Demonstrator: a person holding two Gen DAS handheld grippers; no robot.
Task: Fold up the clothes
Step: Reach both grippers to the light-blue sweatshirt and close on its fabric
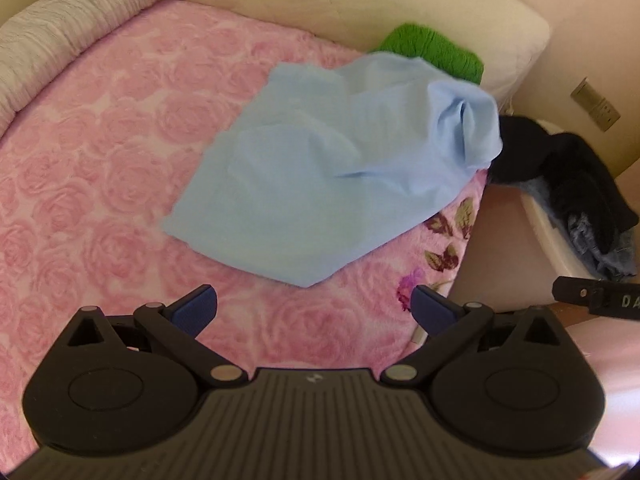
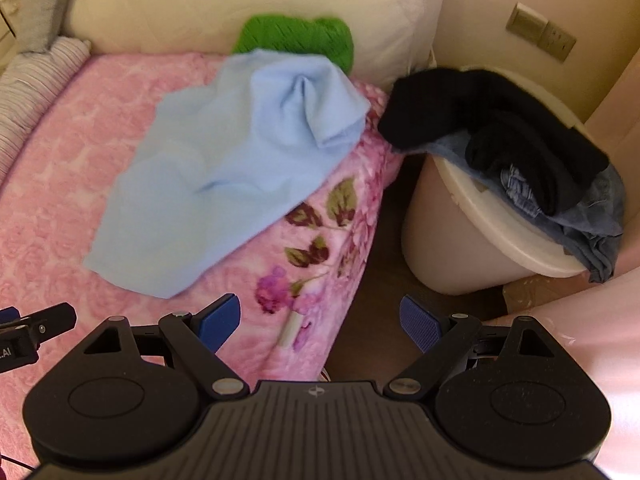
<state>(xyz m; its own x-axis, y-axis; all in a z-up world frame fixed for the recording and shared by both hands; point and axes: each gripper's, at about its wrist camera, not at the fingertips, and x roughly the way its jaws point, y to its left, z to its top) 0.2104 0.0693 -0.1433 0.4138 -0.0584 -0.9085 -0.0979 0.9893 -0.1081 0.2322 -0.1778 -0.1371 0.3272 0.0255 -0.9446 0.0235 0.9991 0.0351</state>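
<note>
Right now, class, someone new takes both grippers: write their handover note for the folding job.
Left gripper: open, empty, above the pink blanket.
Right gripper: open, empty, over the bed's edge.
Blue cloth: on the blanket, rumpled, far end bunched up near the green garment.
Black garment and denim: heaped on the bin beside the bed.
Done: no fold visible in the blue cloth.
Left: flatten and fold it, then the bin's clothes.
</note>
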